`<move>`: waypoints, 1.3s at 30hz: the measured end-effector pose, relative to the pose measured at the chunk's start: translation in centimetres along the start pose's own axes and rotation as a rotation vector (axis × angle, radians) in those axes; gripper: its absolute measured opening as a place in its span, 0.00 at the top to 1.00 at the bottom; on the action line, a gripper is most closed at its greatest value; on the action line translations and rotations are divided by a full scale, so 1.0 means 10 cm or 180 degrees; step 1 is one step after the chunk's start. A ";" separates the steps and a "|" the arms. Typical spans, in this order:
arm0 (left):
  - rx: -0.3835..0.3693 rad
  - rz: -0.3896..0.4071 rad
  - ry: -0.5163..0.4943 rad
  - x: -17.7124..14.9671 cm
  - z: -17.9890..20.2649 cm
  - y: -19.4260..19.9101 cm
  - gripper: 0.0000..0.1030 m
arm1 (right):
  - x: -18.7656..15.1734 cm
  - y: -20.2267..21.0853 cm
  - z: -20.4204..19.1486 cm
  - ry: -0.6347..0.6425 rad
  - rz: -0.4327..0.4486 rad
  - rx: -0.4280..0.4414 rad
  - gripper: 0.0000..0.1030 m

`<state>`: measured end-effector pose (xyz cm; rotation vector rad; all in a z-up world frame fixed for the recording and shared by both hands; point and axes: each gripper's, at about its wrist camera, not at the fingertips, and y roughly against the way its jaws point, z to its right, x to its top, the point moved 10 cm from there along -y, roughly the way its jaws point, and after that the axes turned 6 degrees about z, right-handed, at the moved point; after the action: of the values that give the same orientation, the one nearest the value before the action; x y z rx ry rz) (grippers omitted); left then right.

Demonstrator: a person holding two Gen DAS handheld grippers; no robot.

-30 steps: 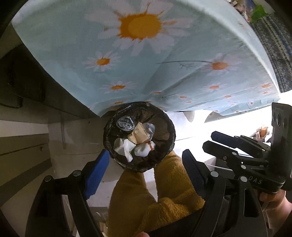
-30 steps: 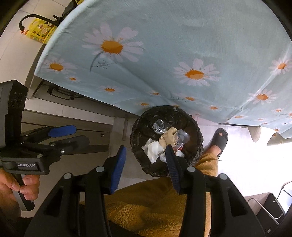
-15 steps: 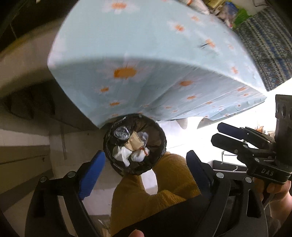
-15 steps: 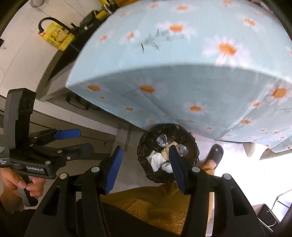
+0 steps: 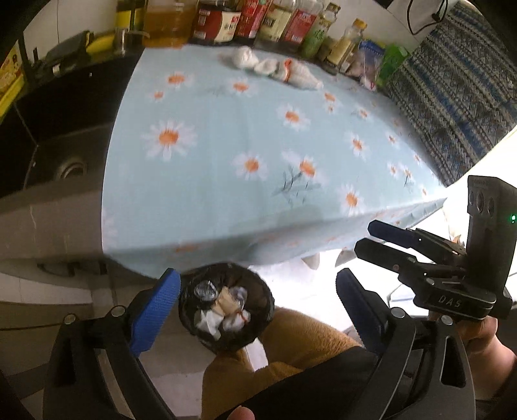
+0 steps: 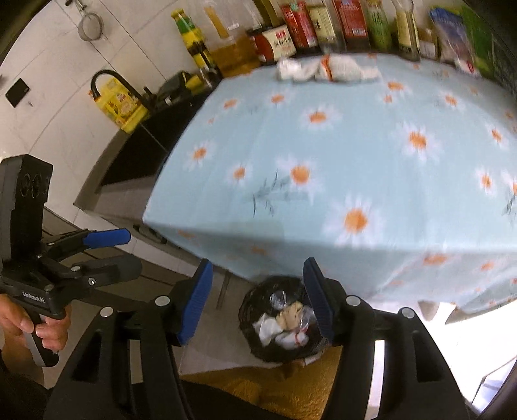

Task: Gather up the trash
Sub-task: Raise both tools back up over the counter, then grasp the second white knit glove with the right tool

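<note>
A black-lined trash bin (image 5: 226, 308) on the floor below the table edge holds crumpled tissues, paper and plastic wrap; it also shows in the right wrist view (image 6: 284, 320). Crumpled white trash pieces (image 5: 274, 69) lie at the far edge of the daisy tablecloth (image 5: 242, 129), also seen from the right wrist (image 6: 323, 69). My left gripper (image 5: 255, 310) is open and empty above the bin. My right gripper (image 6: 258, 300) is open and empty beside the bin, and shows at the right of the left wrist view (image 5: 384, 239).
Bottles and jars (image 5: 258, 22) line the wall behind the table. A dark sink (image 5: 61, 145) with a faucet (image 6: 110, 80) lies left of the table. The person's yellow-clad leg (image 5: 290, 349) is next to the bin.
Both grippers have risen and tilted up from looking down at the bin, so the tabletop, the trash on it and the bottles have come into view. Both stay open.
</note>
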<state>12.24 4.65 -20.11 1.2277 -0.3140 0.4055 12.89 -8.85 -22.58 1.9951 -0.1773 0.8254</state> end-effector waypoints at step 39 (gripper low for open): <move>0.0778 0.0431 0.0545 1.61 0.35 -0.47 0.06 | 2.49 -1.11 1.15 0.0895 0.0014 0.0407 0.28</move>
<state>28.61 2.13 -15.88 1.4037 -0.2048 0.6773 42.24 -7.10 -19.02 1.9709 0.0346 1.1330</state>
